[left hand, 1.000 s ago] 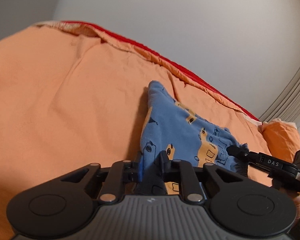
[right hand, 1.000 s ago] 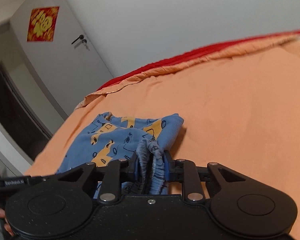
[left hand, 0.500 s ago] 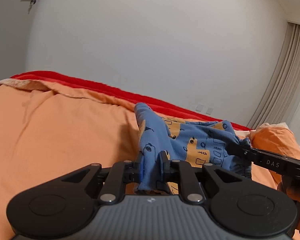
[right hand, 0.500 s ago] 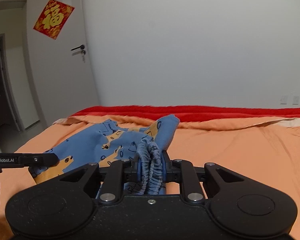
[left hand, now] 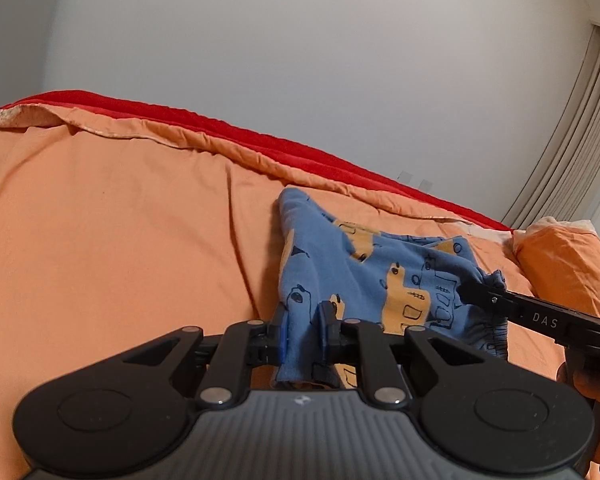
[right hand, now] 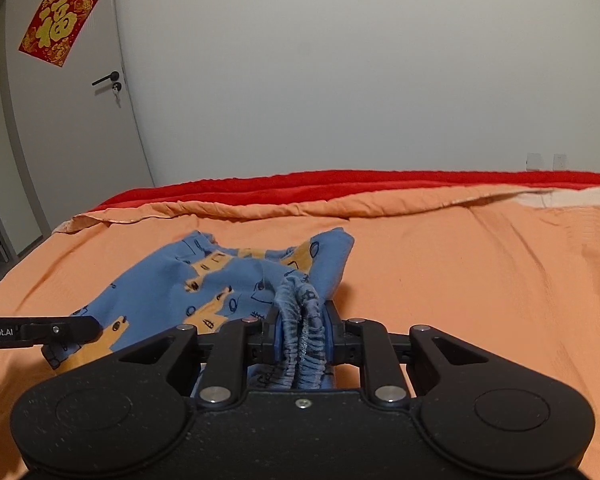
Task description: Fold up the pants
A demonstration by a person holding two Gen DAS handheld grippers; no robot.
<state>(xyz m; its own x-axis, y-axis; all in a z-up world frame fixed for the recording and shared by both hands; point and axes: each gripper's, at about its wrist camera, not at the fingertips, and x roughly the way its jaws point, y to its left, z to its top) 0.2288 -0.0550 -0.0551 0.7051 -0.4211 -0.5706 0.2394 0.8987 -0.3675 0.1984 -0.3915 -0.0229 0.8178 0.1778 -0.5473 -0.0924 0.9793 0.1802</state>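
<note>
Here both tools are pinching cloth: the left gripper (left hand: 303, 332) is clamped on a blue edge of the pants (left hand: 364, 276), while the right gripper (right hand: 303, 336) squeezes the gathered elastic waistband (right hand: 302, 320) between its pads. Between them the blue pants with their yellow printed shapes hang stretched, their far part sagging onto the orange bedspread (right hand: 480, 280). Beyond that runs a red blanket (right hand: 340, 188) along the far edge, then the white wall (right hand: 340, 60), with a door (right hand: 60, 120) at far left.
</note>
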